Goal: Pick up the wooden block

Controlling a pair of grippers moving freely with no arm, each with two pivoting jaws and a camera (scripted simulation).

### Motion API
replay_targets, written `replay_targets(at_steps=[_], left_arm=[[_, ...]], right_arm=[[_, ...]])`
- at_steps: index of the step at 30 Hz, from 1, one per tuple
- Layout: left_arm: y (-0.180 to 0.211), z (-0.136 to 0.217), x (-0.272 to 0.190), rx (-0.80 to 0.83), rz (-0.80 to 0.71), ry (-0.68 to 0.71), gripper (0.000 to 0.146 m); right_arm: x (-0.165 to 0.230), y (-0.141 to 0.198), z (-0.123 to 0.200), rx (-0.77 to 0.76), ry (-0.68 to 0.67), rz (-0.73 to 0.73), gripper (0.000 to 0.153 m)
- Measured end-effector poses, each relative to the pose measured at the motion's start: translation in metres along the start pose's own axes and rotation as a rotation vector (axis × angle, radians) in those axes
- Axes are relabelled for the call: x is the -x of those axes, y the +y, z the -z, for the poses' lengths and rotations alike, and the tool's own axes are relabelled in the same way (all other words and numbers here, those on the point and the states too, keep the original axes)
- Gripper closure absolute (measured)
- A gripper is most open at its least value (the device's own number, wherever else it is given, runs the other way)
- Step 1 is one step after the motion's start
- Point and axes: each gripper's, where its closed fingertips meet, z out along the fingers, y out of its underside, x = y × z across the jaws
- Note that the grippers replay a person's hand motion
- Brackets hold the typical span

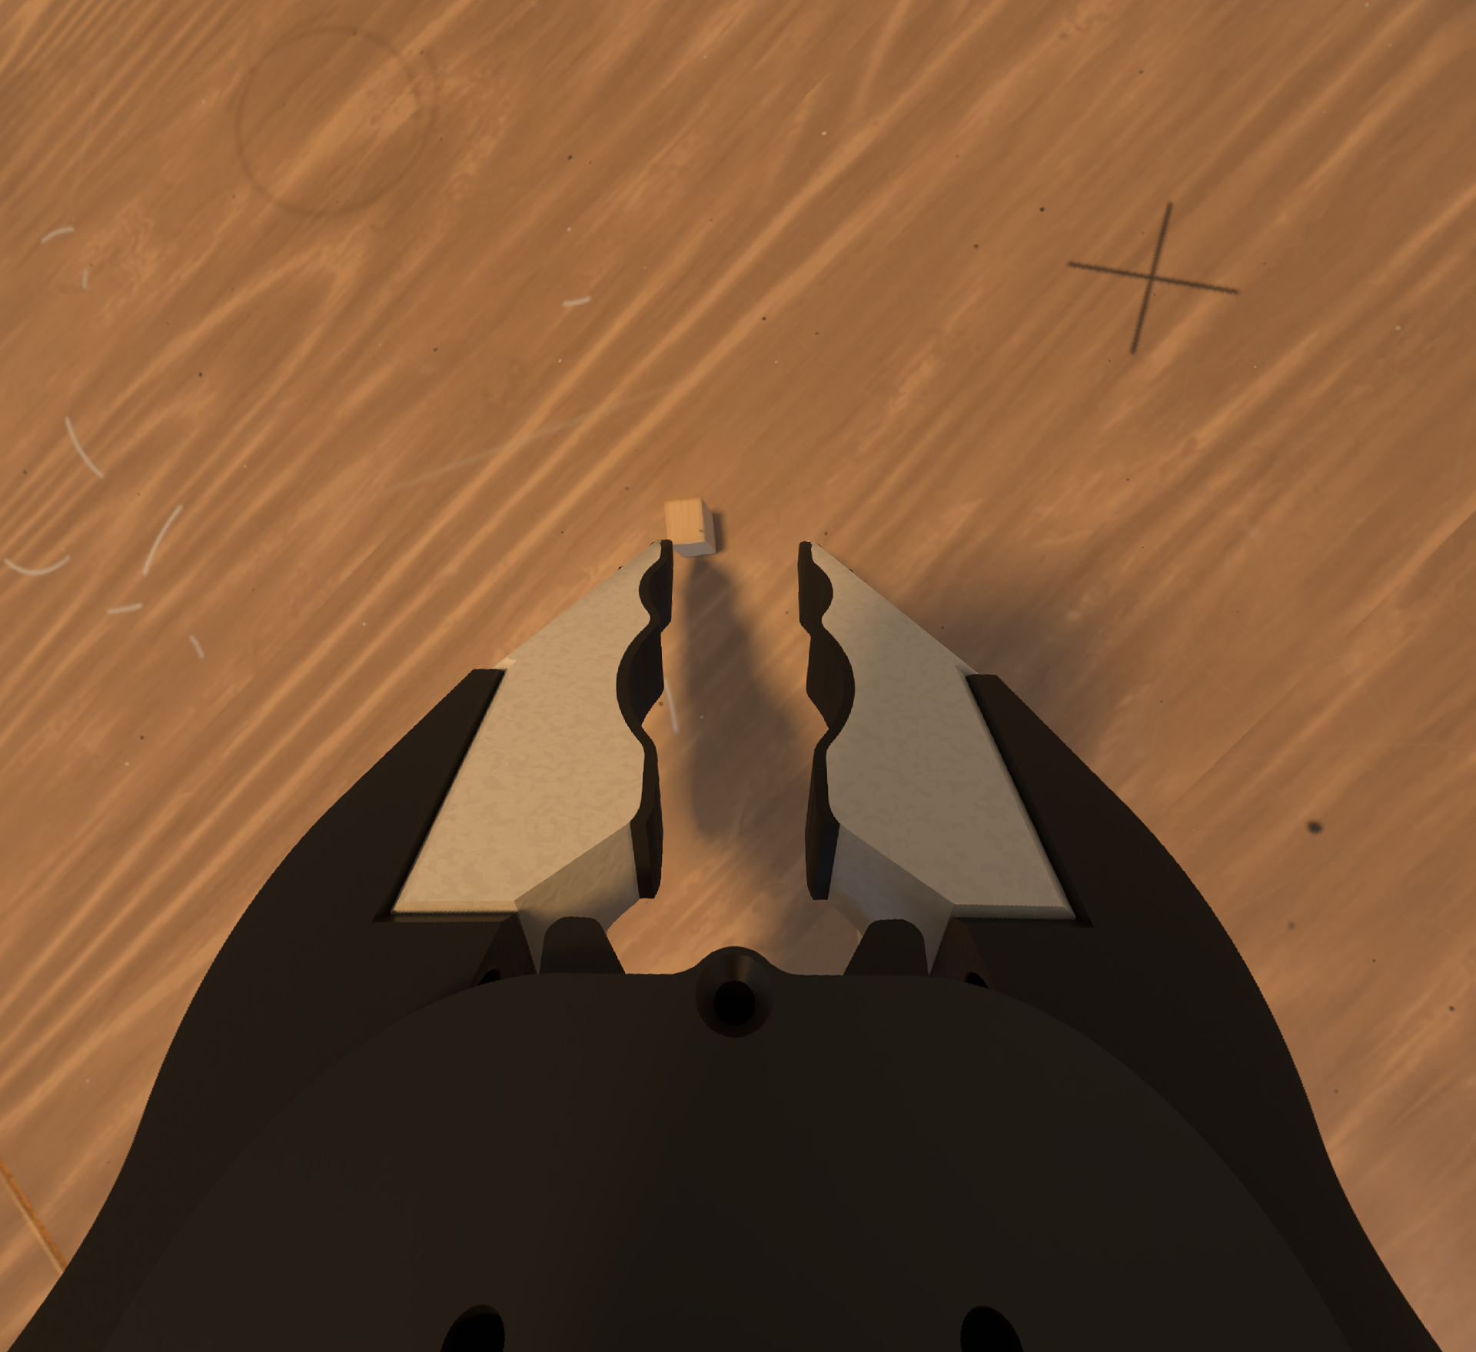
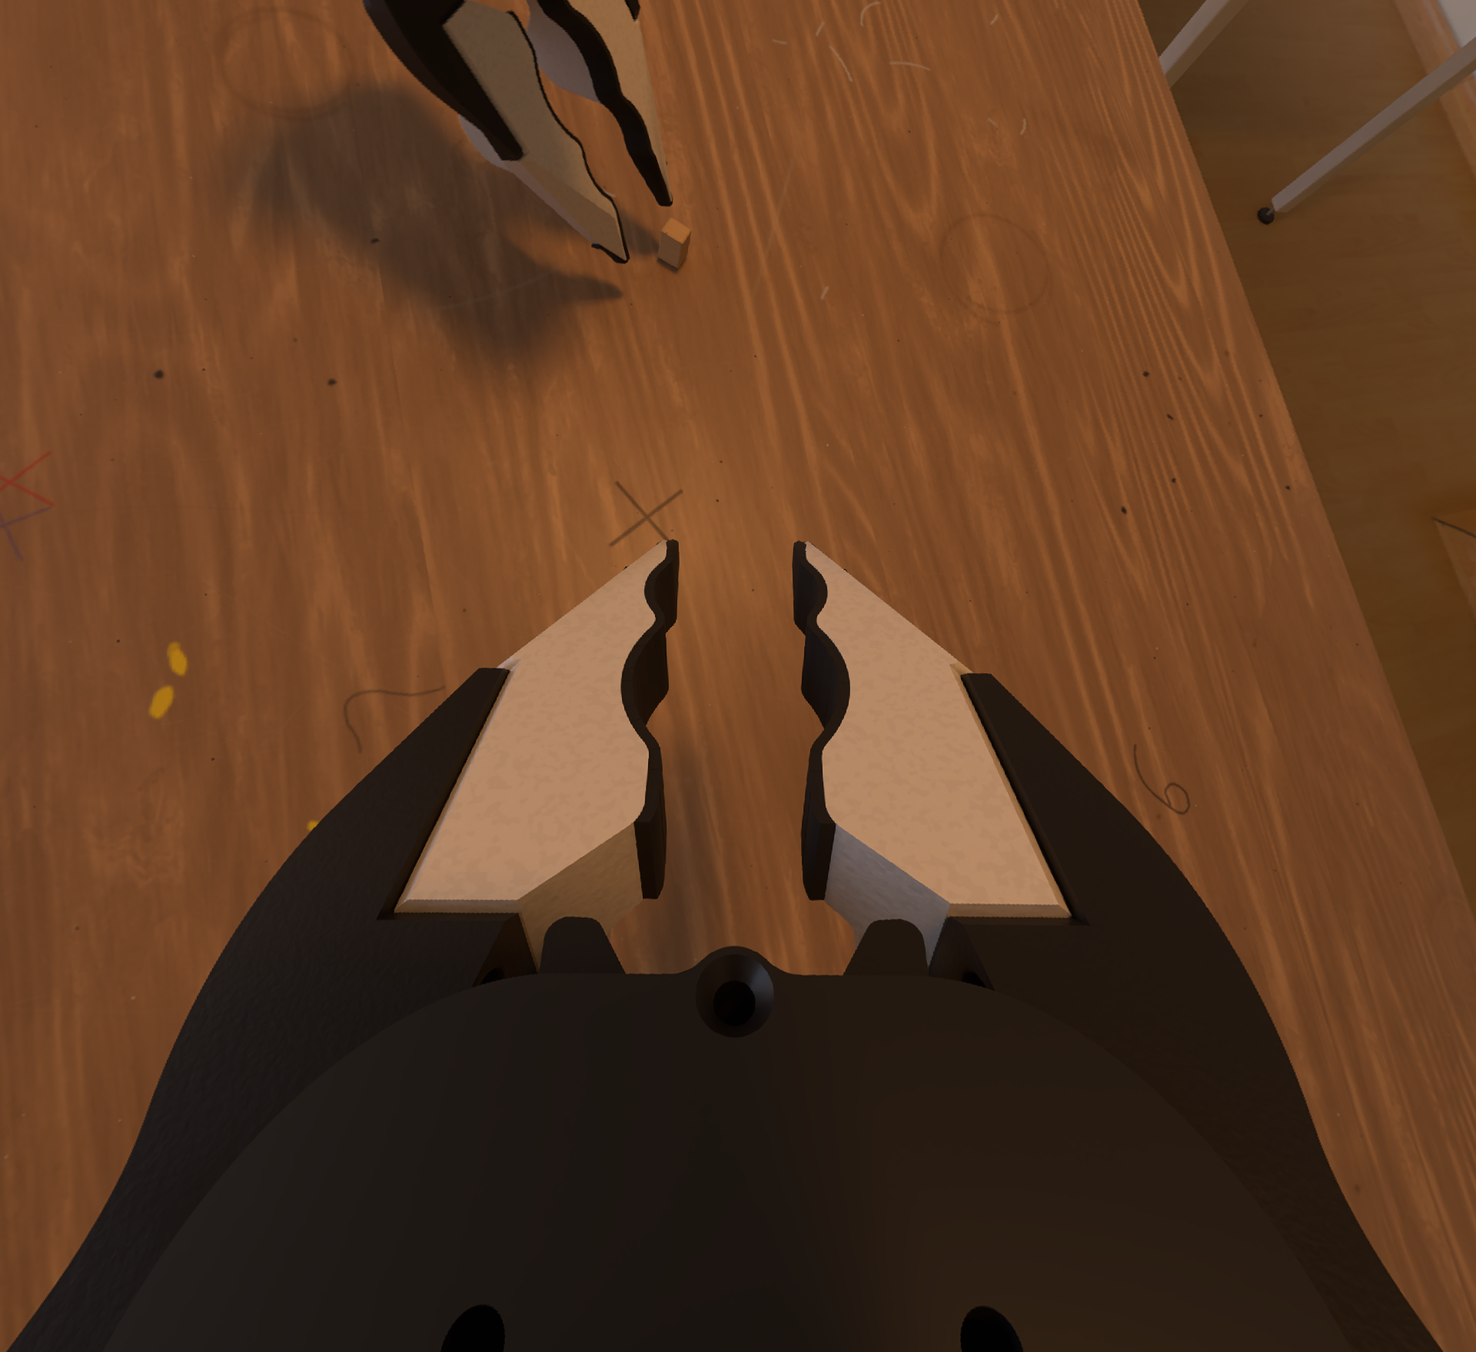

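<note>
A small light wooden block stands on the brown wooden table. In the left wrist view it lies just beyond my left fingertip, left of the jaw gap's middle. My left gripper is open and empty, close above the table. In the right wrist view the block shows far ahead, with the left gripper tilted down beside it, fingertips near the table. My right gripper is open and empty, well back from the block and higher over the table.
A pencilled cross is drawn on the table right of the block; it also shows just ahead of my right gripper. The table's right edge curves past white chair or stand legs. Yellow spots lie at left.
</note>
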Motion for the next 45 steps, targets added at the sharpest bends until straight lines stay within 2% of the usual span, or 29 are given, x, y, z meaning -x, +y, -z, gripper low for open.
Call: replay_targets(at_steps=[5,14,20,30,33,40,45], left_arm=[[0.002,-0.006,0.003,-0.015,0.086,0.068,0.117],[-0.001,-0.009,0.011,-0.035,0.185,0.106,0.122],[0.001,-0.008,0.012,-0.056,0.203,0.127,0.124],[0.001,-0.016,0.015,-0.016,0.144,0.024,0.117],[0.003,-0.022,0.012,-0.017,0.14,0.014,0.125],[0.002,-0.021,0.016,-0.02,0.111,-0.034,0.125],[-0.006,-0.004,0.019,-0.065,0.093,-0.061,0.125]], right_arm=[[0.005,0.001,0.0,-0.005,-0.004,-0.01,0.124],[0.011,0.005,-0.001,-0.014,-0.014,-0.029,0.125],[0.012,0.004,0.001,-0.033,-0.017,-0.037,0.125],[0.015,0.009,0.008,-0.044,0.002,-0.047,0.125],[0.016,0.013,0.011,-0.047,0.007,-0.057,0.125],[0.017,0.018,0.018,-0.056,0.016,-0.069,0.126],[0.022,0.016,0.022,-0.067,0.025,-0.064,0.126]])
